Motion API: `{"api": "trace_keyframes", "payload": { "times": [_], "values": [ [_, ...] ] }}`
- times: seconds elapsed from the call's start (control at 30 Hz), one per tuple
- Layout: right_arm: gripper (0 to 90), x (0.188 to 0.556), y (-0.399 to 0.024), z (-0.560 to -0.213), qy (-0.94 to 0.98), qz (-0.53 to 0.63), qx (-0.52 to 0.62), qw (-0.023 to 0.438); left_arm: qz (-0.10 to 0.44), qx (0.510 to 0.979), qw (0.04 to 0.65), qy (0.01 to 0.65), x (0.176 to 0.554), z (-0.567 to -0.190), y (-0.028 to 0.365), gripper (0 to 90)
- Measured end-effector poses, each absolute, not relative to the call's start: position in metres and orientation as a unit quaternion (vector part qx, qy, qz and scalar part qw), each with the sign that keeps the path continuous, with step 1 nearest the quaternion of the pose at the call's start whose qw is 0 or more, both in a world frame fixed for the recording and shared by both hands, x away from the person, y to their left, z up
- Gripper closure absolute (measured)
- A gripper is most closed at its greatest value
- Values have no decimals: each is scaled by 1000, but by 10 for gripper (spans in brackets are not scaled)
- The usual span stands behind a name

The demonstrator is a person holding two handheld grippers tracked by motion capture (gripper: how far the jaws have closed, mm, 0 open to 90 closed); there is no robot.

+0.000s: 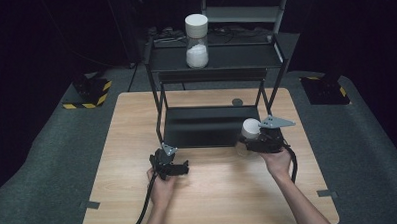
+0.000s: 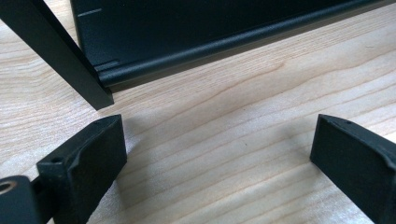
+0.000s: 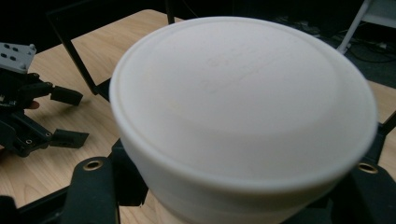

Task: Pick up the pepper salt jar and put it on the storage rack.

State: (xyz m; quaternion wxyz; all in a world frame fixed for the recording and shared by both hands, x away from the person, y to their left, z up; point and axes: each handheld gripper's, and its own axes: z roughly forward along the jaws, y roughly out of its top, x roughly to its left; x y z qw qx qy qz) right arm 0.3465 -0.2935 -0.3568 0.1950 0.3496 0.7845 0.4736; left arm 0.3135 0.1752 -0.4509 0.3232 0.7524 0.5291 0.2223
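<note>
A clear jar with a white lid (image 1: 250, 128) hangs just above the table at the front right corner of the black rack's lower shelf (image 1: 202, 127). My right gripper (image 1: 251, 143) is shut on its body, and the lid (image 3: 243, 98) looms close in the right gripper view. A second jar (image 1: 196, 40), white-lidded and half full of white powder, stands on the rack's upper shelf (image 1: 244, 58). My left gripper (image 1: 182, 168) rests low over the table by the rack's front left leg (image 2: 60, 56). Its jaws are open (image 2: 219, 158) with bare wood between them; it also appears as the left gripper (image 3: 65, 116) in the right gripper view.
The rack stands at the back middle of the wooden table (image 1: 219, 191). A small dark round disc (image 1: 237, 101) lies on the table behind the lower shelf. Black-and-yellow striped feet (image 1: 88, 93) sit on the grey floor to the left.
</note>
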Motion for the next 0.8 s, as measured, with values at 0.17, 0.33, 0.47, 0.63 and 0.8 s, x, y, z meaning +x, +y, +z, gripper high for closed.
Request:
{"api": "trace_keyframes", "payload": {
  "times": [0.17, 0.33, 0.47, 0.63, 0.8],
  "values": [
    [347, 348, -298, -348, 783, 476, 351, 194, 222, 752, 323, 529, 313, -451, 175, 35],
    [347, 350, -303, -335, 780, 478, 352, 195, 222, 753, 323, 529, 313, -451, 175, 35],
    [347, 351, -307, -324, 778, 481, 353, 194, 222, 753, 323, 529, 313, -451, 175, 35],
    [347, 353, -309, -306, 781, 478, 350, 197, 222, 753, 323, 529, 314, -451, 175, 35],
    [347, 356, -310, -284, 788, 472, 342, 200, 222, 752, 323, 529, 313, -451, 175, 35]
  ]
}}
